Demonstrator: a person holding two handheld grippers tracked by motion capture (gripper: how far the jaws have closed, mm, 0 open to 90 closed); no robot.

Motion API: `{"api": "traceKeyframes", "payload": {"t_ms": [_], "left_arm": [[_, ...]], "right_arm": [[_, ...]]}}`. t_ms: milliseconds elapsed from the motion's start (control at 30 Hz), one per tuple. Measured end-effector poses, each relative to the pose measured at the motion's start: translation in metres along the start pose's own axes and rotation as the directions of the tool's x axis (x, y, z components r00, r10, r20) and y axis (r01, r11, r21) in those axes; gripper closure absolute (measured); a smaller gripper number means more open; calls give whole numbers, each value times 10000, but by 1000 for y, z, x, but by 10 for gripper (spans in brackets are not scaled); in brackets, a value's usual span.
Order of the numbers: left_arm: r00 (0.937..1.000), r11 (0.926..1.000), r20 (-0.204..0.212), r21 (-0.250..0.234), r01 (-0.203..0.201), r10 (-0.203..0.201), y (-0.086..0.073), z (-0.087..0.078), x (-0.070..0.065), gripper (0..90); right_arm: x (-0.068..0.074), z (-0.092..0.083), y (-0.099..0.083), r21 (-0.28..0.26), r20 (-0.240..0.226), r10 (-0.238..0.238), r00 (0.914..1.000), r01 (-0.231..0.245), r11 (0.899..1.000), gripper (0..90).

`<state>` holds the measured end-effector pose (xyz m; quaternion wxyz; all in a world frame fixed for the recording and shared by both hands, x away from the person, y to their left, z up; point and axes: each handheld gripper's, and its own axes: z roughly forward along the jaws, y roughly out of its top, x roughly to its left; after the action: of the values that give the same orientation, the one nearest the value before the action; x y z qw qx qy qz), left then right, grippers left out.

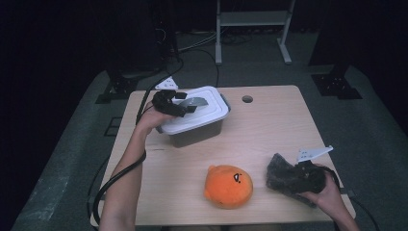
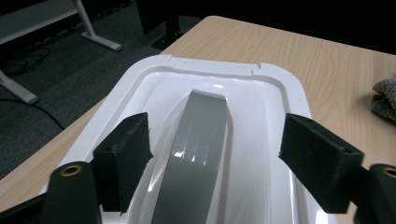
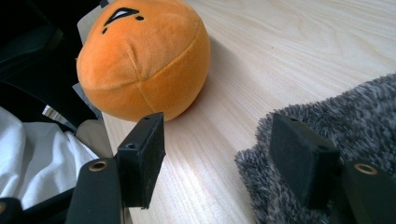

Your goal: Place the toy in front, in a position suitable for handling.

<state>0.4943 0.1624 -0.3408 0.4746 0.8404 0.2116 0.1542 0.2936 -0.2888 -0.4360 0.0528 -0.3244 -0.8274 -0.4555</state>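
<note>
A white-lidded grey storage box stands at the table's far left. Its lid has a grey handle running down the middle. My left gripper hovers over the lid, open, one jaw on each side of the handle and neither pad touching it. An orange plush ball with a stitched face lies near the front edge. A grey fuzzy cloth lies to its right. My right gripper is open low over the table, one jaw toward the plush and the other at the cloth's edge.
The light wooden table has a round cable hole at the back. A white shelf frame stands on the dark floor beyond. Cables trail off the table's left side. White fabric lies below the near table edge.
</note>
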Motion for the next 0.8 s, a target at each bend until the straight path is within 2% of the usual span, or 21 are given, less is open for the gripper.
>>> {"api": "traceKeyframes", "payload": {"t_ms": [67, 200, 533, 633, 700, 800], "left_arm": [[10000, 10000, -43, 73, 67, -66, 0, 1, 2, 284], [9999, 9996, 38, 216, -160, 159, 2, 2, 4, 379], [9979, 9951, -245, 802, -583, 605, 3, 6, 4, 589], [9979, 9942, -259, 920, -564, 590, 5, 7, 4, 598], [9971, 9925, -180, 986, -720, 741, 5, 6, 3, 612], [9974, 9930, -10, 941, -717, 721, 5, 6, 2, 630]], "right_arm": [[0, 0, 0, 9, -4, -18, 10000, 18, 10000, 349], [1, 0, 0, 1, -17, -32, 10000, 32, 10000, 349], [2, -1, -1, 16, -38, -73, 10000, 73, 10000, 349], [2, -1, -1, -33, -37, -78, 10000, 78, 10000, 349], [2, -2, -1, -35, -45, -64, 10000, 64, 10000, 349], [3, -1, -1, -10, -61, -57, 10000, 57, 10000, 349]]}}
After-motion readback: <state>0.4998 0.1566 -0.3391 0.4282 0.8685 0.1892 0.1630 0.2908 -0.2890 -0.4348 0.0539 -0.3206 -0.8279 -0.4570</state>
